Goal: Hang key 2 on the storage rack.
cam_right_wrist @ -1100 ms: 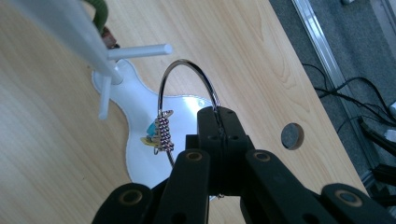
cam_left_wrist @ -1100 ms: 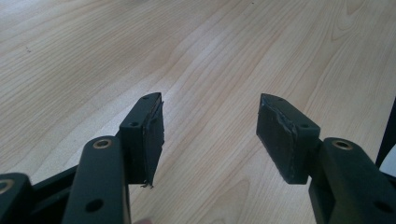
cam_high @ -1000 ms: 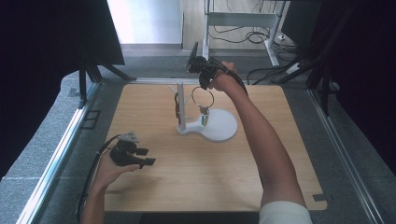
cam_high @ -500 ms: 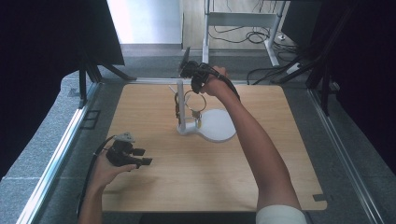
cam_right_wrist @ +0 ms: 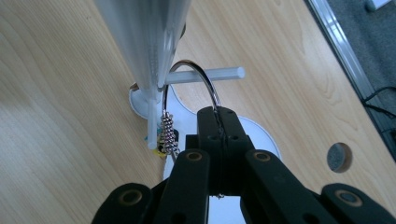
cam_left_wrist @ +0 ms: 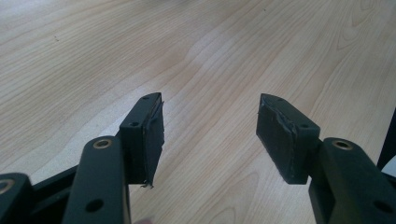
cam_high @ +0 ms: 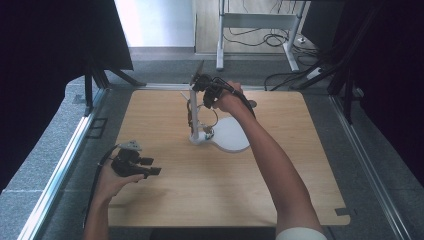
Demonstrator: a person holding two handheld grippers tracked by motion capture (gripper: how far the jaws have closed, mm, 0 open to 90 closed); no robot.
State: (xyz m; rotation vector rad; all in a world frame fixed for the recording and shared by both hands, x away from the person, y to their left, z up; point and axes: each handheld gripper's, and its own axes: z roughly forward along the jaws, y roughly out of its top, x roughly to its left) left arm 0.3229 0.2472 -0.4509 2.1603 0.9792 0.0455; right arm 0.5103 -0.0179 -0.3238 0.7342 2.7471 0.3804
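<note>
Pinching a bracelet (cam_right_wrist: 189, 84) at the stand (cam_right_wrist: 154, 42) with my right gripper (cam_right_wrist: 219, 116) clamped on its hoop.
Light, stiff, slippery wire beside the stand's peg (cam_right_wrist: 205, 74); grip the bare arc, clear of the beads. Left gripper (cam_left_wrist: 210, 130) gapes, idle.

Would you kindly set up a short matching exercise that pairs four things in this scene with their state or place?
Things:
1. left gripper
2. right gripper
3. bangle
4. stand

States or places:
A. white, on the table's middle
B. looped over the stand's peg
C. open, over bare wood
D. shut on the bangle

Pairs: 1-C, 2-D, 3-B, 4-A
</note>
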